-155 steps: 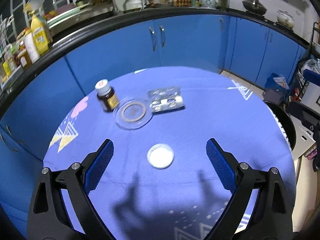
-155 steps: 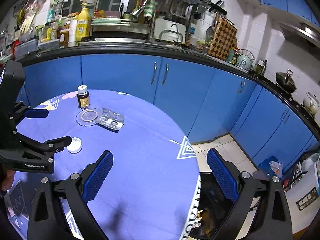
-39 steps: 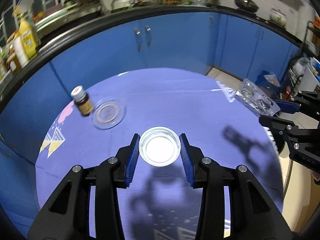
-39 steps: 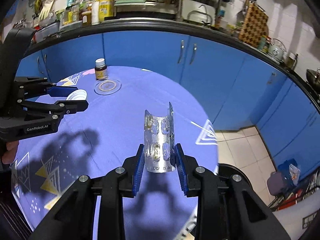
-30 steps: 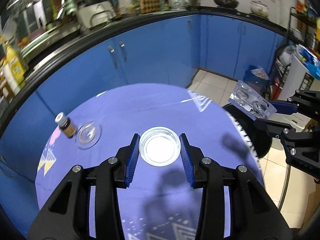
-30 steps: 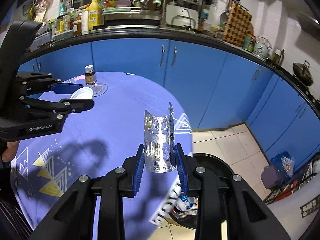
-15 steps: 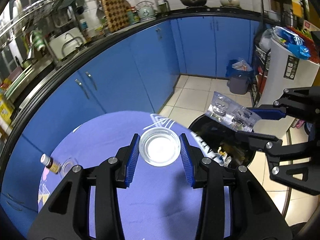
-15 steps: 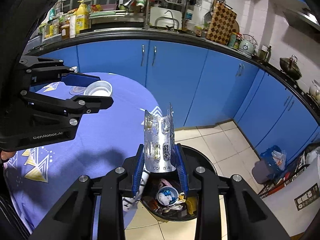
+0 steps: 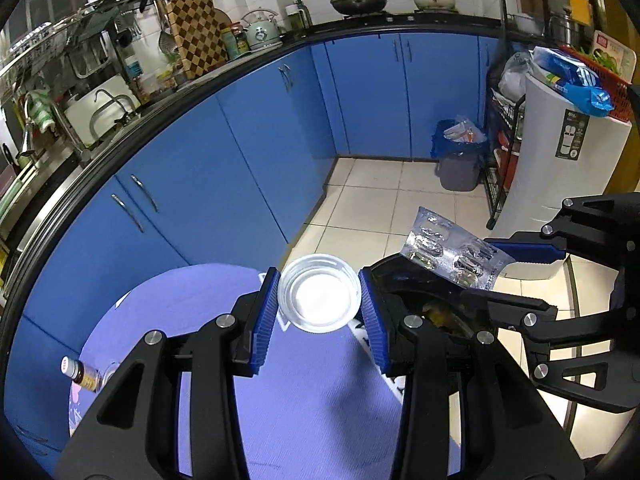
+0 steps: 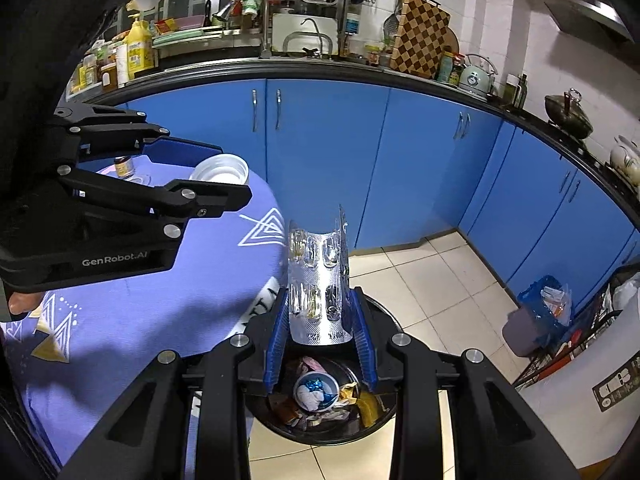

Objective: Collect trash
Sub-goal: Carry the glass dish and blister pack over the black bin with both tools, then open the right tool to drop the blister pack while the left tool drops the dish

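Observation:
My left gripper is shut on a round white plastic lid and holds it in the air over the right edge of the blue table; the lid also shows in the right wrist view. My right gripper is shut on a bent silver blister pack, held above the black trash bin, which holds mixed rubbish. The pack and the bin also show in the left wrist view.
A brown pill bottle and a clear saucer sit at the table's far left. Blue cabinets run behind. A small grey bin with a blue bag and a white appliance stand on the tiled floor.
Both grippers have swung right, away from the table and toward the trash bin, each keeping its hold. The blister pack is now right above the bin.

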### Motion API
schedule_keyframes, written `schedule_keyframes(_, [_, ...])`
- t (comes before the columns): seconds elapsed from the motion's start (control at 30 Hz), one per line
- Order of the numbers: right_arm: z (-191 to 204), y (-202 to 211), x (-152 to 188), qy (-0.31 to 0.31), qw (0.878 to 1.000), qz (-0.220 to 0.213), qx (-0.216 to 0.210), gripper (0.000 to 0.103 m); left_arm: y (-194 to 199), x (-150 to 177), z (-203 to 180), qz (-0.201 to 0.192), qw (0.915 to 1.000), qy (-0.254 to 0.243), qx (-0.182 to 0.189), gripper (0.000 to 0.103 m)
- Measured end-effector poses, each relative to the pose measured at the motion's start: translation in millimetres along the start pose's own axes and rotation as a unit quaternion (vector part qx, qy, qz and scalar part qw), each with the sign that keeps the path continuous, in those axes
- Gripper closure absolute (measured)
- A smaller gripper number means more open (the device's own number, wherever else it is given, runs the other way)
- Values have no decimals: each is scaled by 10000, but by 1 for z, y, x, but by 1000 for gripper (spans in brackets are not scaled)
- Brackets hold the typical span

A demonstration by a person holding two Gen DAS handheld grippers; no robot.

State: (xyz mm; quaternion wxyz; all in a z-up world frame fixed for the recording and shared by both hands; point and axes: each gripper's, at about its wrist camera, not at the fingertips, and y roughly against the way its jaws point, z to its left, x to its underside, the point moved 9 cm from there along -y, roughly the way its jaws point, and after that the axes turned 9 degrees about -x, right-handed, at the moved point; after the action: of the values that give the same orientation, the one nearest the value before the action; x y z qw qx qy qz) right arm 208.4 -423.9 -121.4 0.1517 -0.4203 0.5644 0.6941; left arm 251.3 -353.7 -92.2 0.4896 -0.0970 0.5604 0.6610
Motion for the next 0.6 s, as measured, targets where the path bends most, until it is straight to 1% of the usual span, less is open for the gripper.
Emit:
schedule_keyframes(0.1, [-8, -2, -1, -49, 10000, -20, 12, 72, -6, -5, -4, 11, 10000, -34, 15, 62])
schedule_keyframes(0.13, [-11, -3, -2, -81, 10000, -37, 8, 70, -9, -7, -6, 11, 10000, -57, 15, 61])
schedule_keyframes(0.43, [-25, -14, -6, -217, 9997, -55, -38, 70, -20, -20, -6, -34, 10000, -78, -3, 61])
schedule_keyframes(0.6, [-27, -17, -11, -250, 9996, -135, 0, 62, -25, -22, -3, -25, 10000, -61, -21, 61])
